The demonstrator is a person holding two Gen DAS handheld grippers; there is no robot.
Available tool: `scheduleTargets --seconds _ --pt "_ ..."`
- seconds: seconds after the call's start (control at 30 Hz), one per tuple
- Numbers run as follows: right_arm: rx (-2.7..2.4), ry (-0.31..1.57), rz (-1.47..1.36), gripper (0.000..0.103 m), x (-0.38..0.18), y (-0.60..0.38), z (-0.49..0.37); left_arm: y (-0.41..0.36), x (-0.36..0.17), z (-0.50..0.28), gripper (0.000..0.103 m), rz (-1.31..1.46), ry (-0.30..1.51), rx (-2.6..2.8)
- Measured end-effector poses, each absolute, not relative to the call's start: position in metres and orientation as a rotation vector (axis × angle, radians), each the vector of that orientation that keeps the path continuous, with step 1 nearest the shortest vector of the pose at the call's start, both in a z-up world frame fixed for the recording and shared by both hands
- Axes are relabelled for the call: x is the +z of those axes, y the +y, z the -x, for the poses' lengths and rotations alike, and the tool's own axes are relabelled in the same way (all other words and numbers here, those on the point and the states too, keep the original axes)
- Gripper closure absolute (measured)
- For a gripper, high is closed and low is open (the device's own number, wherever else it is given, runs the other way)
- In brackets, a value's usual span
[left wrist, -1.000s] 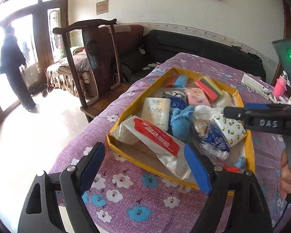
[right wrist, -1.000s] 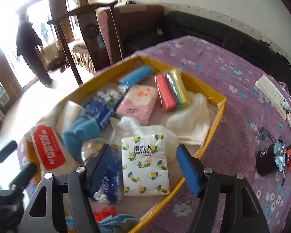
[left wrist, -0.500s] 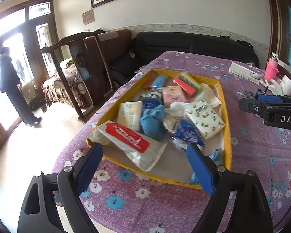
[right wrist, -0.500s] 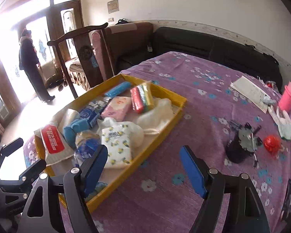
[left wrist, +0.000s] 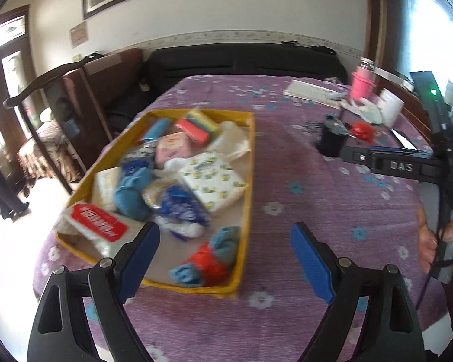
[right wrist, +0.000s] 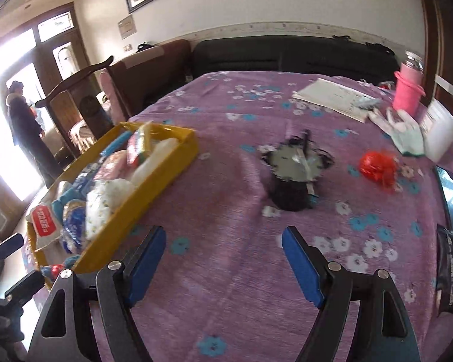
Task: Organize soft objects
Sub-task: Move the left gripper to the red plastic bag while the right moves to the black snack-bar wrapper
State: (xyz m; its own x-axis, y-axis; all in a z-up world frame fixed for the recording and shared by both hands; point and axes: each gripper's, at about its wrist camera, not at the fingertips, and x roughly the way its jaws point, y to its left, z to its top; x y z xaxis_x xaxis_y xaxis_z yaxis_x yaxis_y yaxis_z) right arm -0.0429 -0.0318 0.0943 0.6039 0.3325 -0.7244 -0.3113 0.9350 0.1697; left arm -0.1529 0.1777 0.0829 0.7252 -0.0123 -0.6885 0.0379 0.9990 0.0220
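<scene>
Yellow cardboard tray (left wrist: 247, 163) on the purple flowered bench (left wrist: 302, 181) already holds the tissue packs, sponges and cloths, so the sorting looks nearly done; a red crumpled item (right wrist: 377, 167) lies well apart from it. Left tool (left wrist: 225, 259) and right tool (right wrist: 223, 261) both gape, empty. Legible writing: only "DAS" on the right tool's arm.

Yellow tray (left wrist: 245, 181), purple flowered tablecloth (left wrist: 302, 181), pink cup (right wrist: 407, 92)

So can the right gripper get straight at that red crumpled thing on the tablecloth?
Probably yes. The right gripper is open and empty over bare purple tablecloth; the red crumpled thing lies uncovered ahead to its right, the black container beside the path.
</scene>
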Motion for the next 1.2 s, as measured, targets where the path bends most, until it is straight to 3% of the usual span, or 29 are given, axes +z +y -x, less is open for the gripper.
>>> scheduleTargets --seconds 0.57,0.77,1.03,1.2 --pt "-0.036 0.785 -0.175 0.020 0.113 -0.229 0.040 0.063 0.033 0.074 0.016 -0.045 0.903 -0.329" --pt "-0.002 0.843 -0.141 0.020 0.104 -0.219 0.001 0.076 0.015 0.058 0.015 0.065 0.969 -0.342" --pt "-0.022 0.949 -0.078 0.020 0.076 -0.174 -0.097 0.081 0.012 0.055 0.002 0.128 0.962 -0.405" --pt "-0.030 1.040 -0.100 0.021 0.050 -0.164 -0.140 0.085 0.012 0.055 0.002 0.155 0.955 -0.415"
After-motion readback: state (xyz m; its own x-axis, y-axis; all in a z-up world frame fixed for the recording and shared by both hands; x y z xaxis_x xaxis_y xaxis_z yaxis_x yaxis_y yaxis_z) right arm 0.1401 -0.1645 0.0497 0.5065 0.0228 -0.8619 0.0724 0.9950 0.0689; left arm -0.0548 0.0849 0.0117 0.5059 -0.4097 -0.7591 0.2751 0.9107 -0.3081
